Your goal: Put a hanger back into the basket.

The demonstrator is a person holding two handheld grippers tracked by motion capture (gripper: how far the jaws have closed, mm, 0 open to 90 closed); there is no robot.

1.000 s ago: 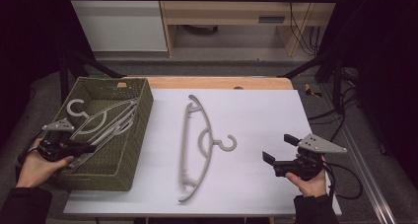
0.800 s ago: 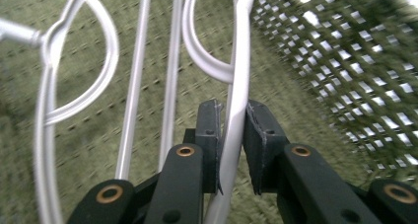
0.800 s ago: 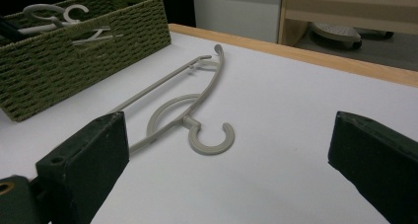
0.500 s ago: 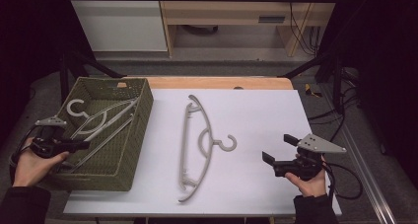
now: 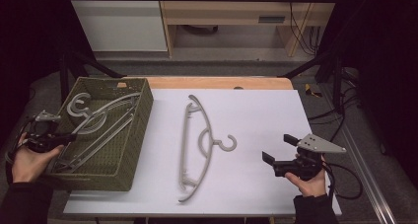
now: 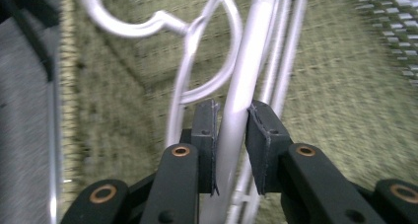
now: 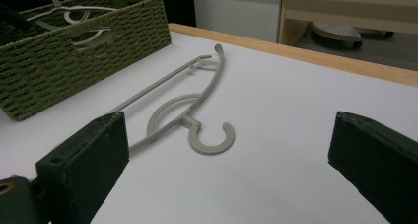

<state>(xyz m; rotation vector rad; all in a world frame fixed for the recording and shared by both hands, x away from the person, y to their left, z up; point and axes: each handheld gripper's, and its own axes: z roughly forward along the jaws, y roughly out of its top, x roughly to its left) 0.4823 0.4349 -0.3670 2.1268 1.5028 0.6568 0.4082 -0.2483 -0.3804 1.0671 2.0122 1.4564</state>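
Note:
Several grey hangers [image 5: 98, 120] lie in a green woven basket [image 5: 123, 169] at the table's left. My left gripper [image 5: 69, 136] reaches over the basket's left rim. In the left gripper view its jaws [image 6: 231, 120] have just been closing, and the pads sit against the bar of one grey hanger [image 6: 241, 61] between them. Another grey hanger [image 5: 190, 150] lies flat on the white table, with its hook toward the right. My right gripper [image 5: 277, 148] hovers open to that hook's right, nothing between its jaws [image 7: 231, 150]; the hanger [image 7: 172, 105] lies ahead of it.
The white tabletop [image 5: 256, 110] has a wooden strip [image 5: 217, 82] along its far edge. The basket [image 7: 74, 61] stands at the table's left front corner. Cables [image 5: 345, 174] trail off the right side, and shelving stands behind the table.
My left hand and its gripper have drawn back a little to the left, toward the basket's rim. The right gripper and the hanger on the table have kept still.

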